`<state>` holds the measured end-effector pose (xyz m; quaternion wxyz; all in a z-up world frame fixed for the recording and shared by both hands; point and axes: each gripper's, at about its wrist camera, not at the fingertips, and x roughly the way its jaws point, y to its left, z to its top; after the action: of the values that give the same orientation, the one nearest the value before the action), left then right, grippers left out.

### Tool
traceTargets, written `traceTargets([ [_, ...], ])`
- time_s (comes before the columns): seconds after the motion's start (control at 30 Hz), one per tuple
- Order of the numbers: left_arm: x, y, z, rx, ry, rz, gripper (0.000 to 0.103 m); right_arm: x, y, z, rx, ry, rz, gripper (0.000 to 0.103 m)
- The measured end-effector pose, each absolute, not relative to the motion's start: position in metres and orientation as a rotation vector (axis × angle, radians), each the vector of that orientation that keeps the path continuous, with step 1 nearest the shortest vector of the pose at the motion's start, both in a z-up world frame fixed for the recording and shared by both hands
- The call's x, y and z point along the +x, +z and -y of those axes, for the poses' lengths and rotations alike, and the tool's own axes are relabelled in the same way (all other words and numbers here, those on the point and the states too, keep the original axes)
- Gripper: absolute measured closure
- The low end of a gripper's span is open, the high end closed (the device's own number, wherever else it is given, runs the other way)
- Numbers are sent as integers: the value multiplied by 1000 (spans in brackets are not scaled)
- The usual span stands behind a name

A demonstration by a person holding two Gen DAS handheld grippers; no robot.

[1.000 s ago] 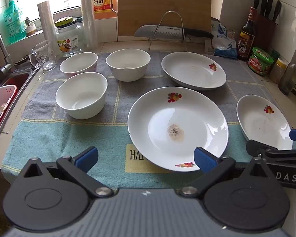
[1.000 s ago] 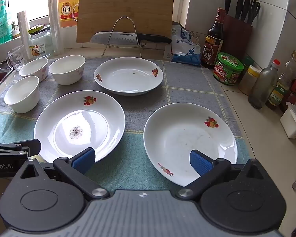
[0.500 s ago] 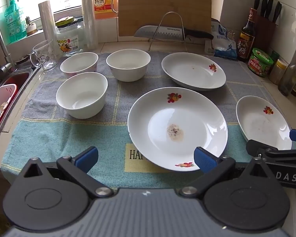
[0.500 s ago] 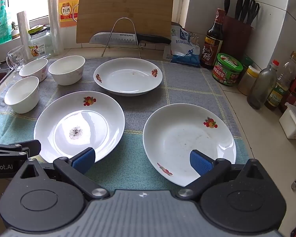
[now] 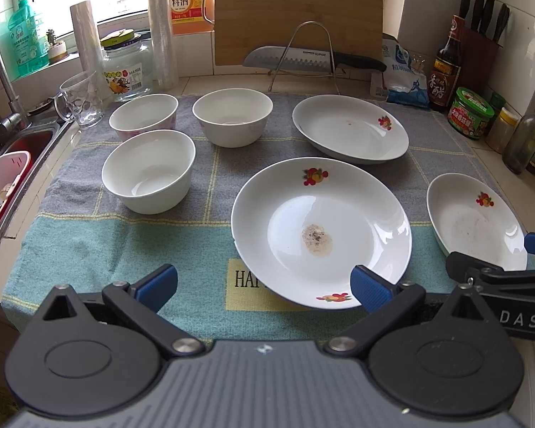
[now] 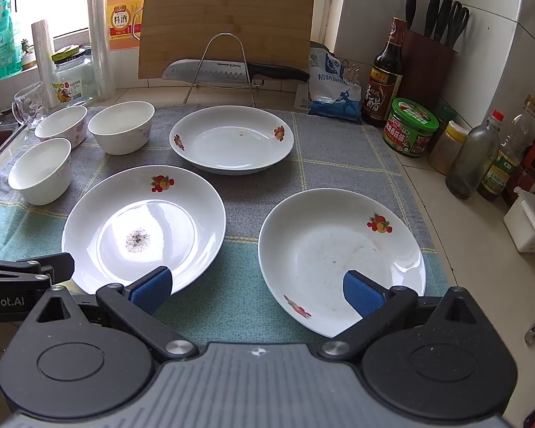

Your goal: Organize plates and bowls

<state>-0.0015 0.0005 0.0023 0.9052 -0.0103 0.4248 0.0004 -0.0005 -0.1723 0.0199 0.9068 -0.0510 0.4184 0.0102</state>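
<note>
Three white bowls sit on the towel at the left: near [image 5: 148, 171], far left [image 5: 143, 116], far middle [image 5: 232, 116]. Three white fruit-print plates lie to the right: a stained centre plate [image 5: 321, 232], a far plate [image 5: 349, 128], a right plate [image 5: 476, 221]. In the right wrist view the centre plate [image 6: 144, 226], the right plate [image 6: 340, 260] and the far plate [image 6: 232, 139] show. My left gripper [image 5: 264, 285] is open and empty above the towel's front edge, its right fingertip over the centre plate's near rim. My right gripper [image 6: 256, 289] is open and empty, its right fingertip over the right plate.
A grey-green towel [image 5: 100, 249] covers the counter. A sink [image 5: 21, 146] with a pink colander is at the left. A glass mug [image 5: 80, 101], a jar, a cutting board [image 5: 296, 18] and a knife [image 5: 303, 60] on a rack stand behind. Bottles and a knife block [image 6: 431, 60] line the right.
Both grippers have stayed nearly still, with only a slight drift of view. Nothing on the counter has moved.
</note>
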Motion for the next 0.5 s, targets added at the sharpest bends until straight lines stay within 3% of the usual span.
traceTargets([
  [0.5, -1, 4, -2, -23, 1, -876, 1, -1, 21, 173, -106, 20, -862, 0],
])
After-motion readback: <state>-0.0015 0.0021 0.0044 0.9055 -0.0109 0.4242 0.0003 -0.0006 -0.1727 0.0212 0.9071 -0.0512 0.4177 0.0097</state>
